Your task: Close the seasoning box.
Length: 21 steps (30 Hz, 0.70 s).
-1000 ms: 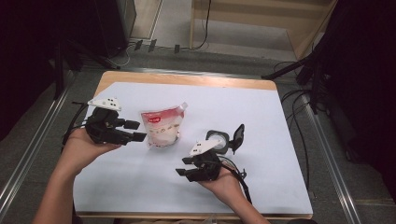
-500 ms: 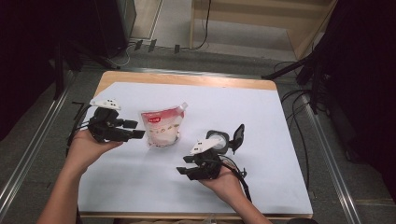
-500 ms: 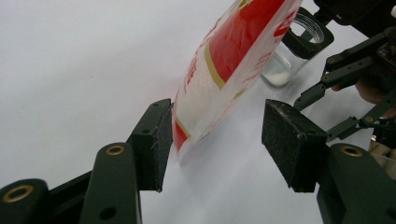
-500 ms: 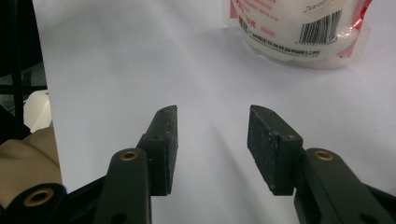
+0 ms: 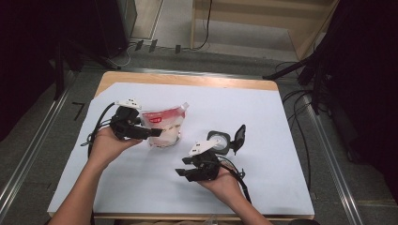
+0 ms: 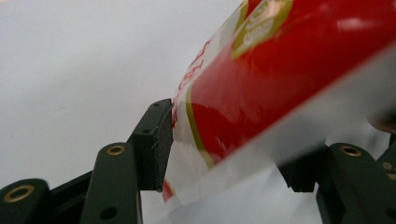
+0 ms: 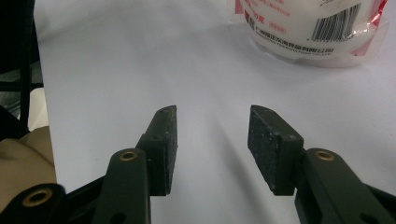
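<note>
A pouch (image 5: 167, 123) with a red top band and white contents stands upright on the white sheet (image 5: 263, 117). My left gripper (image 5: 156, 133) reaches in from its left, jaws open around its lower part. In the left gripper view the pouch (image 6: 280, 70) lies between the pads of that gripper (image 6: 224, 140); the left pad rests against its edge, and the right pad shows behind the clear film. My right gripper (image 5: 180, 166) hovers low over the sheet in front of the pouch. In the right gripper view its jaws (image 7: 212, 116) stand open and empty, with the pouch (image 7: 303, 28) farther off.
A small round white container with a black lid flipped up (image 5: 224, 140) sits just behind my right hand. The sheet covers a wooden table (image 5: 187, 79). Cables (image 5: 300, 108) and dark stands line the right side, and metal rails (image 5: 28, 150) run along the left.
My left gripper has moved right and down, so the pouch now sits between its jaws. The right gripper and the pouch have kept still.
</note>
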Each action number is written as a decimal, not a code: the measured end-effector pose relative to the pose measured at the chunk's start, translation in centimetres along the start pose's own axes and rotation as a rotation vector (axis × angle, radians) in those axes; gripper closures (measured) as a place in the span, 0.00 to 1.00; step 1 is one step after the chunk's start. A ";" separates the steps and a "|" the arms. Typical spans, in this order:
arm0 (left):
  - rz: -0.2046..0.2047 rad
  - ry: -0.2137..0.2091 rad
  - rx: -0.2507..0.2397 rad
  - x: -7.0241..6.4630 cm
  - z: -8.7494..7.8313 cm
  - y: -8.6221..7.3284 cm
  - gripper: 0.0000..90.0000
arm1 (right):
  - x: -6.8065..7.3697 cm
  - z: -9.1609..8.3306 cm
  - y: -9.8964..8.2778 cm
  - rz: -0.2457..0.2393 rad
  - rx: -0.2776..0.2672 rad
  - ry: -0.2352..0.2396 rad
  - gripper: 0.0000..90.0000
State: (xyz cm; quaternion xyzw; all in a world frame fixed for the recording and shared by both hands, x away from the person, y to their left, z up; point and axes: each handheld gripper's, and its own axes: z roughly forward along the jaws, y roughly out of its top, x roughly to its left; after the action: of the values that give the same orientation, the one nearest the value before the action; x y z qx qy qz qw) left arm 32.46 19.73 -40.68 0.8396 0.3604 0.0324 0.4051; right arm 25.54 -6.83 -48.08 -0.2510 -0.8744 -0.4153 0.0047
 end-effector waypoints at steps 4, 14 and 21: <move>-0.019 -0.006 -0.029 0.2 0.6 0.1 0.55 | -0.1 0.1 -0.1 0.001 0.001 -0.004 0.59; -0.054 0.008 -0.021 0.6 1.4 -0.4 0.81 | -0.1 0.2 -0.2 0.011 -0.015 -0.015 0.58; -0.062 -0.020 0.004 0.5 1.3 -0.2 0.99 | 0.0 0.6 -0.3 0.007 -0.011 -0.016 0.58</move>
State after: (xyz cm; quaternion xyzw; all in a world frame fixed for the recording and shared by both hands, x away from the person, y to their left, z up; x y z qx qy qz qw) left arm 33.20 19.24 -41.82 0.8292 0.3821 0.0108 0.4077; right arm 25.56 -6.57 -48.66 -0.2576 -0.8712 -0.4179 -0.0020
